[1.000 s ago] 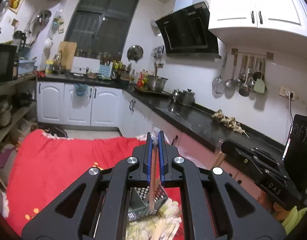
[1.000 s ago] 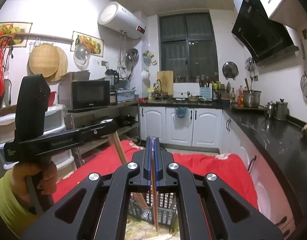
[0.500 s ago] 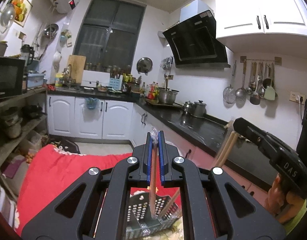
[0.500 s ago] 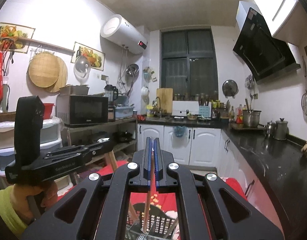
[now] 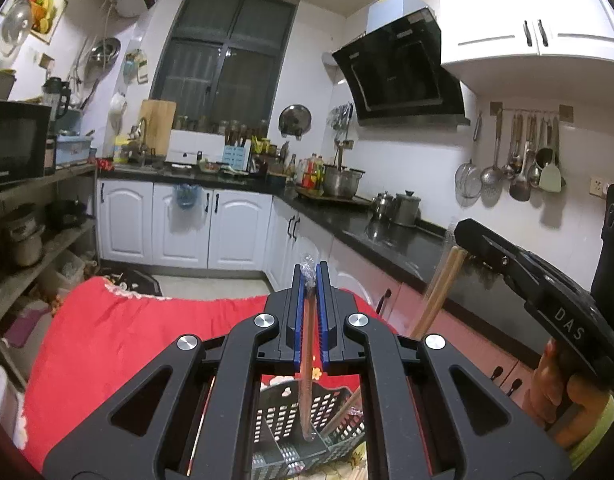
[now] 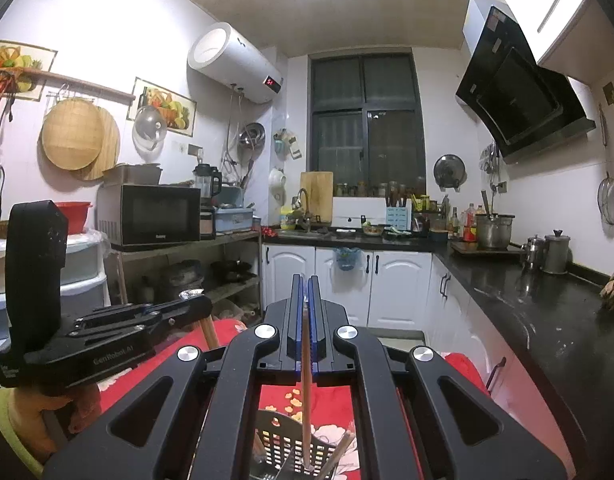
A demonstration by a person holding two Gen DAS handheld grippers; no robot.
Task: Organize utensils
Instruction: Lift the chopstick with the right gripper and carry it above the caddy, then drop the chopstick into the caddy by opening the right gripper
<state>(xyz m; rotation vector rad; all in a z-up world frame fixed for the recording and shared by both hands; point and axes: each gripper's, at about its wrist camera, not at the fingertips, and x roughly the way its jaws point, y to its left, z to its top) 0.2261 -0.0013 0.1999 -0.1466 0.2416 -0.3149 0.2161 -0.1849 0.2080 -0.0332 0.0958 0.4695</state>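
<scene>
Over the basket point(image 5: 307, 412) on the red cloth point(image 5: 119, 344), I have each hand-held gripper, left point(image 5: 311, 280) and right point(image 6: 305, 292), clenched on a chopstick point(image 5: 307, 364), tips inside; next, I judge, let go.

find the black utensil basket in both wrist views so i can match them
Left wrist: black utensil basket sits bottom centre, below the shut left gripper.
Right wrist: basket sits bottom centre, below the shut right gripper.
Shared landmark: the dark window.
</scene>
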